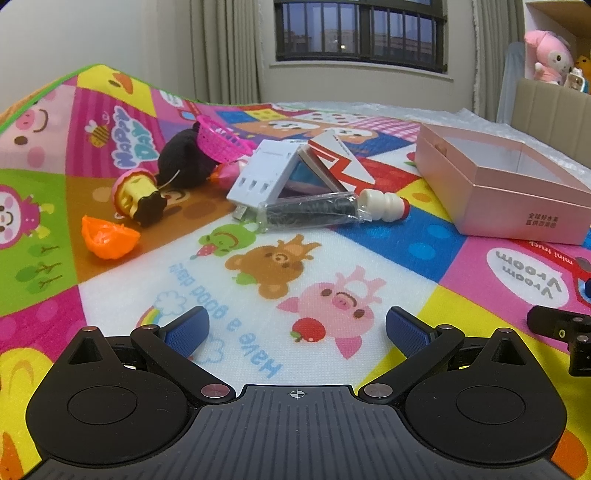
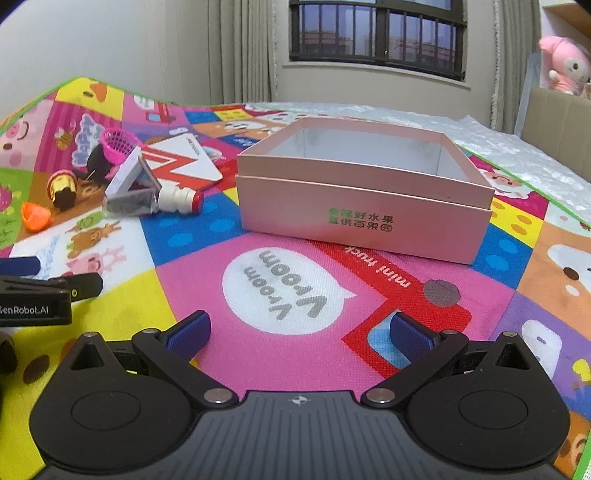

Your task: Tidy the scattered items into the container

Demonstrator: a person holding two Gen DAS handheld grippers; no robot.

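I count one container, a pink box [image 2: 365, 206] with green print on its side, standing open on the play mat [image 2: 295, 295] straight ahead of my right gripper [image 2: 299, 334] and to the right of the clutter. In the clutter I make out eight loose items: one orange shell-like piece [image 1: 109, 238] nearest the left edge, one yellow toy with a dark base [image 1: 138, 195] lying on its side, one black plush [image 1: 184, 158] with a magenta mesh basket [image 1: 221, 138] tipped against it, one small pink piece [image 1: 225, 173] wedged under them, one white hub with ports [image 1: 258, 173] leaning against a red and white card box [image 1: 343, 158], and one clear packet of dark contents [image 1: 306, 214] touching a white ribbed bottle with a red end [image 1: 384, 205]. My left gripper [image 1: 295, 330] hangs over the mat, its fingers spread wide and empty; the right one's fingers are likewise released. Nothing lies between the left gripper and the pile, and the packet and bottle front the heap. Behind are curtains, a barred window [image 2: 376, 35] and a pink plush toy [image 1: 546, 55] on a shelf.
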